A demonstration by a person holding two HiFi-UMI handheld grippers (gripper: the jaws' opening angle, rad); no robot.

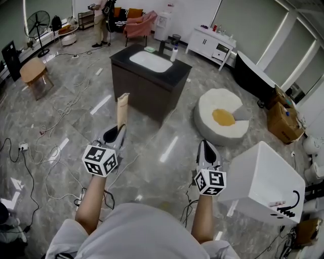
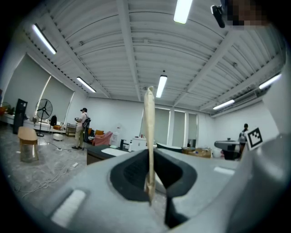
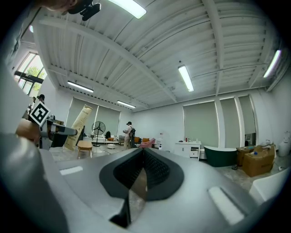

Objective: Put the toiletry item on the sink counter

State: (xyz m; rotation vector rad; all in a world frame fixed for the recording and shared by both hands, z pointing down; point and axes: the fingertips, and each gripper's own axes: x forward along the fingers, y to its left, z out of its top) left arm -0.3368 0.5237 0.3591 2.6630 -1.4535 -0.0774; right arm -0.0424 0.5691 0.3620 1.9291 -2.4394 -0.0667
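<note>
A flat tan toiletry tube (image 1: 122, 109) stands upright in my left gripper (image 1: 119, 130), whose jaws are shut on its lower end. In the left gripper view the tube (image 2: 149, 132) shows edge-on, rising from between the pads of that gripper (image 2: 151, 159). It also shows in the right gripper view as a tan tube (image 3: 77, 128) at the left. My right gripper (image 1: 206, 147) is held level with the left, shut and empty, its pads together (image 3: 142, 154). The sink counter (image 1: 174, 75), a dark cabinet with a white basin (image 1: 150, 61) and a small bottle (image 1: 174, 53), stands a few steps ahead.
A white beanbag with a yellow centre (image 1: 223, 117) lies right of the counter. A white box (image 1: 263, 182) stands close at my right. Cables (image 1: 55, 126) trail over the grey floor at the left. A wooden stool (image 1: 33, 71), white cabinet (image 1: 210, 45) and a person (image 1: 104, 15) are farther off.
</note>
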